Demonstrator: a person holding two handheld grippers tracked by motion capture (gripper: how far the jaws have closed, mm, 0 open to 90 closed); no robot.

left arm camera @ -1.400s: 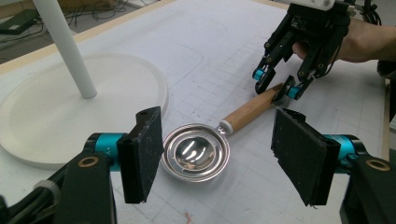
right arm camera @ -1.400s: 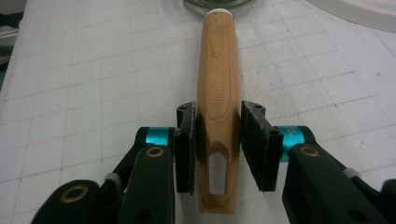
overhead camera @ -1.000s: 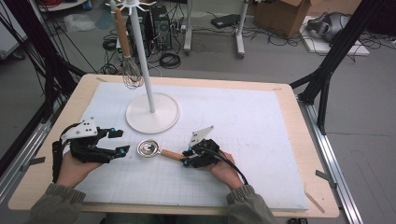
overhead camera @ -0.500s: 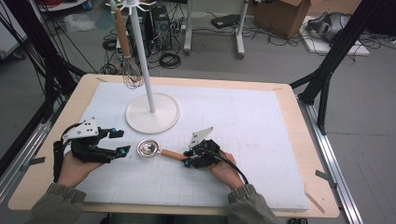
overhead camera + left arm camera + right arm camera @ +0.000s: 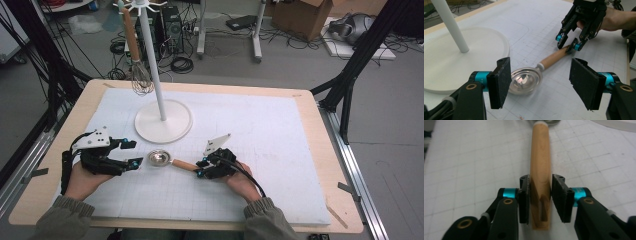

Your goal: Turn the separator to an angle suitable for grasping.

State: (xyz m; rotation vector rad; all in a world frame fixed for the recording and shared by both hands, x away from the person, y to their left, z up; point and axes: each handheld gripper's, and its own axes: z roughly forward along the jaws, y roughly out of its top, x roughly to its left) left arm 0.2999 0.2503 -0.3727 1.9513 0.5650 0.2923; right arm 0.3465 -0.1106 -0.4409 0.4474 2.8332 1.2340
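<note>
Right gripper (image 5: 540, 195), lower centre: jaws narrow, just opening, astride the wooden handle of the metal-bowled scoop (image 5: 172, 162) lying mid-surface; the right pad's contact is unclear. Left gripper (image 5: 539, 87): wide, empty, flanking the bowl. Next, probably: firm grip, lift. Far: white stand (image 5: 162, 122); its top is cropped.

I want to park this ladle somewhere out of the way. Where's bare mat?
Free: the wide stretch of white mat right of the stand base, up to the table's far and right edges. Crowded: the near-left strip, where the ladle lies between the left gripper and the right gripper.
</note>
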